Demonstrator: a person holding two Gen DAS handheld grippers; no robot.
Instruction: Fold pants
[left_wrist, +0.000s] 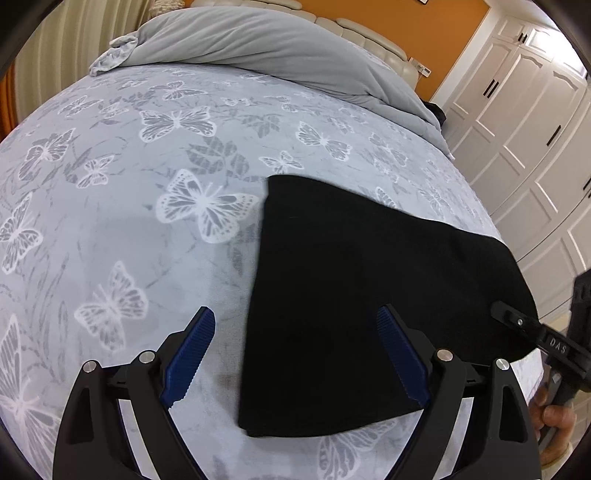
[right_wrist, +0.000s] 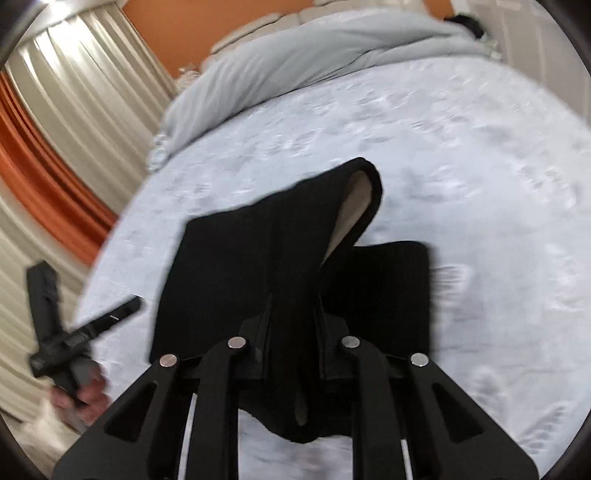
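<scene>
The black pants (left_wrist: 351, 295) lie folded on the butterfly-print bed sheet (left_wrist: 129, 221). My left gripper (left_wrist: 295, 354) is open, its blue pads (left_wrist: 190, 354) astride the pants' left edge, holding nothing. My right gripper (right_wrist: 293, 325) is shut on a fold of the pants (right_wrist: 280, 258) and holds it raised off the bed, so a pale inner lining (right_wrist: 351, 214) shows. The right gripper also shows at the right edge of the left wrist view (left_wrist: 517, 321), at the pants' right edge. The left gripper shows at the left of the right wrist view (right_wrist: 103, 321).
A grey duvet (left_wrist: 280, 48) is bunched at the head of the bed. White wardrobe doors (left_wrist: 524, 129) stand to the right, past the bed's edge. Beige and orange curtains (right_wrist: 62, 129) hang on the other side.
</scene>
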